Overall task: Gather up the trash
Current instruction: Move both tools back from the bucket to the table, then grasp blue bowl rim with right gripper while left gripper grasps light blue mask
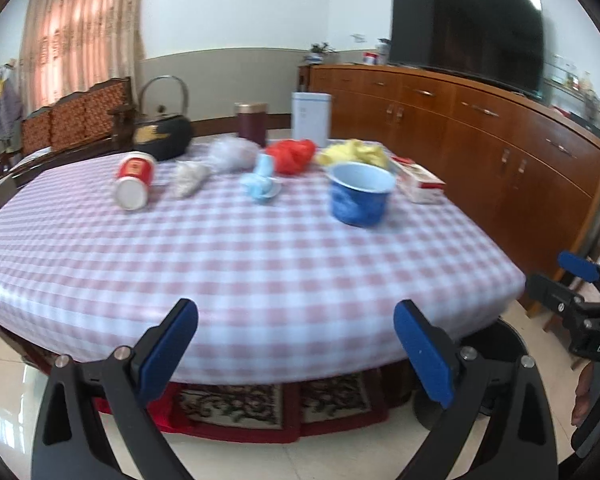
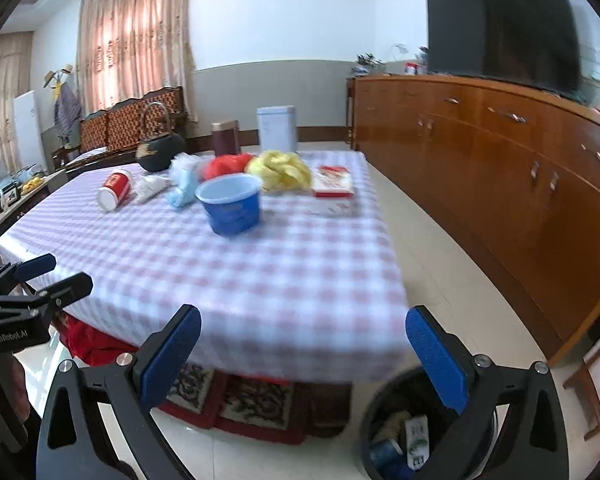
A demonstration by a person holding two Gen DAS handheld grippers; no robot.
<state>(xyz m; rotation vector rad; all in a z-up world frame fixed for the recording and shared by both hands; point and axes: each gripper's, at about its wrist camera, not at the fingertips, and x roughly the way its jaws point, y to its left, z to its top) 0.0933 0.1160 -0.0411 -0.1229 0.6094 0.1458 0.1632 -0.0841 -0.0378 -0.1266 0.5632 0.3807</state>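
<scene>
Trash lies at the far side of the checked table (image 1: 260, 264): a tipped red paper cup (image 1: 134, 182), a grey wad (image 1: 188, 178), a light blue wad (image 1: 262, 180), a red bag (image 1: 294, 154), a yellow bag (image 1: 354, 154), a blue bowl (image 1: 360, 194) and a red-white carton (image 1: 418, 180). The same items show in the right wrist view, with the cup (image 2: 114, 190), bowl (image 2: 230, 204) and carton (image 2: 334, 182). A black bin (image 2: 404, 428) with trash inside stands on the floor. My left gripper (image 1: 296, 344) and right gripper (image 2: 304, 348) are open and empty, before the table's near edge.
A black kettle (image 1: 162, 136), a dark red canister (image 1: 252, 124) and a white tin (image 1: 311, 118) stand at the table's far edge. A long wooden cabinet (image 1: 480, 144) with a TV (image 1: 466, 28) lines the right wall. A bench (image 1: 80, 120) stands behind the table.
</scene>
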